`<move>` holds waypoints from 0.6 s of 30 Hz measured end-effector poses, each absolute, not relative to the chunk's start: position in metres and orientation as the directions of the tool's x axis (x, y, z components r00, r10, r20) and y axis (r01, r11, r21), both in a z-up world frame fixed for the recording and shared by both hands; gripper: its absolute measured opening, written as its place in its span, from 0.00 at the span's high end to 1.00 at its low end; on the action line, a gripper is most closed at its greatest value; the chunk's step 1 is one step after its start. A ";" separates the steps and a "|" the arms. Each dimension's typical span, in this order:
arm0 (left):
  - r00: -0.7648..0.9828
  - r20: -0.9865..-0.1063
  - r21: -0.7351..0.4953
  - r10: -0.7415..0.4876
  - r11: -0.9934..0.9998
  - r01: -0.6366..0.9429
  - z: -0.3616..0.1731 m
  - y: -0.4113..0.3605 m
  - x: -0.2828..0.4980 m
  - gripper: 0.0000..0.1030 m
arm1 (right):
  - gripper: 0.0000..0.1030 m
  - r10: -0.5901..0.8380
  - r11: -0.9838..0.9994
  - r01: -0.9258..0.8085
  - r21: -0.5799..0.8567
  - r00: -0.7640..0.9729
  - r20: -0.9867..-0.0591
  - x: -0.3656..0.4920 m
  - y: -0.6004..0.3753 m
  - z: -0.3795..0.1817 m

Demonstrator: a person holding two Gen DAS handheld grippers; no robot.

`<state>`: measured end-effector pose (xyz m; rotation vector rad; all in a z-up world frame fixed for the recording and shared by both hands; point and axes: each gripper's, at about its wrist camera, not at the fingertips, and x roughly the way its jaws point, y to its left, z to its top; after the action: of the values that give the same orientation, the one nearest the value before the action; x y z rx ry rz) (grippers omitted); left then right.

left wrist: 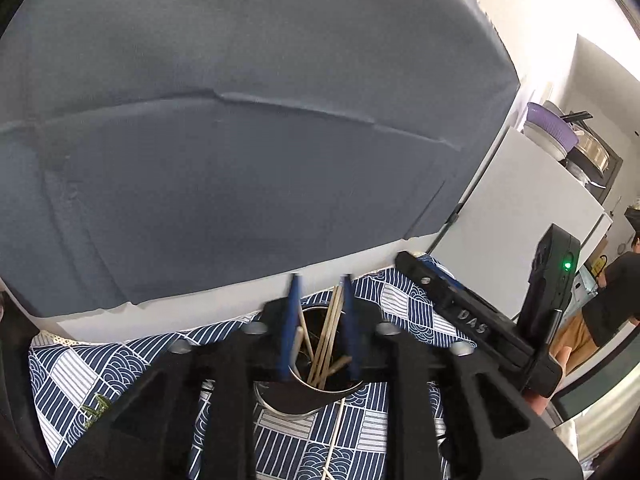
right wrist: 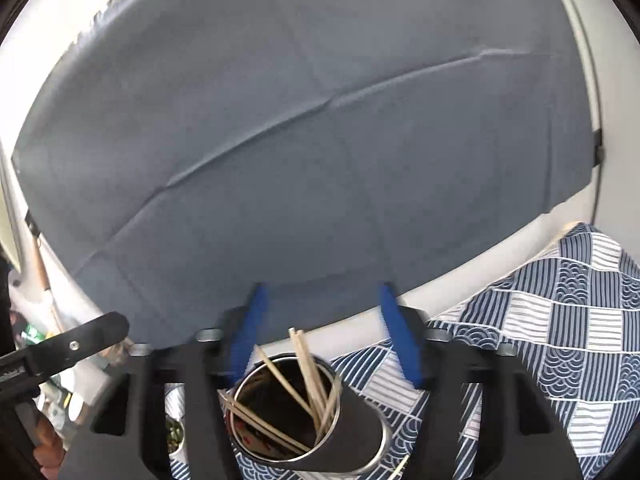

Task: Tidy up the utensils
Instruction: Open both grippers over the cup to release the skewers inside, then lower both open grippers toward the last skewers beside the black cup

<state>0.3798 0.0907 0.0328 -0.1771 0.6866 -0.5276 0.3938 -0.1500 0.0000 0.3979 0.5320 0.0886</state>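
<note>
**Filling the cup: most sticks in, a few strays left**

You have several chopsticks (right wrist: 308, 376) standing at loose angles inside the metal cup (right wrist: 352, 440), which sits on the blue patterned tablecloth (right wrist: 560, 320). That part looks done. Judging by the left wrist view, at least one pale stick (left wrist: 338, 428) lies flat on the cloth just in front of the cup, and the right wrist view shows another stick tip (right wrist: 400, 470) beside the cup's base, so some collecting remains.

Your left gripper (left wrist: 320, 320) has its blue fingers (left wrist: 292, 320) standing either side of the cup's mouth, one finger touching or overlapping the near rim; whether they press the cup or merely straddle it, you cannot tell from here. Your right gripper (right wrist: 324, 336) is spread wide with nothing between the fingers, and the cup lies below and between them, nearer the left finger (right wrist: 248, 332).
</note>
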 end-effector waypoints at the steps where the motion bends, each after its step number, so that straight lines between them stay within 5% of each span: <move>1: 0.653 -0.556 -0.323 -0.515 0.857 0.401 0.034 0.092 0.378 0.62 | 0.42 0.185 0.918 0.023 0.396 0.858 -0.479 0.392 -0.152 0.001; 3: 0.669 -0.552 -0.314 -0.498 0.867 0.386 0.036 0.098 0.373 0.38 | 0.30 0.189 0.913 0.030 0.407 0.852 -0.488 0.391 -0.157 0.001; 6: 0.682 -0.547 -0.334 -0.485 0.874 0.353 0.035 0.110 0.365 0.22 | 0.17 0.201 0.904 0.044 0.426 0.834 -0.514 0.388 -0.159 -0.002; 18: 0.655 -0.618 -0.402 -0.435 0.891 0.212 0.000 0.146 0.335 0.10 | 0.15 0.194 0.904 0.137 0.404 0.713 -0.674 0.371 -0.160 -0.058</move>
<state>0.3351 0.1462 -0.0005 -0.3080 0.7754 -0.3736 0.3709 -0.1600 -0.0575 0.4515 0.7839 0.0330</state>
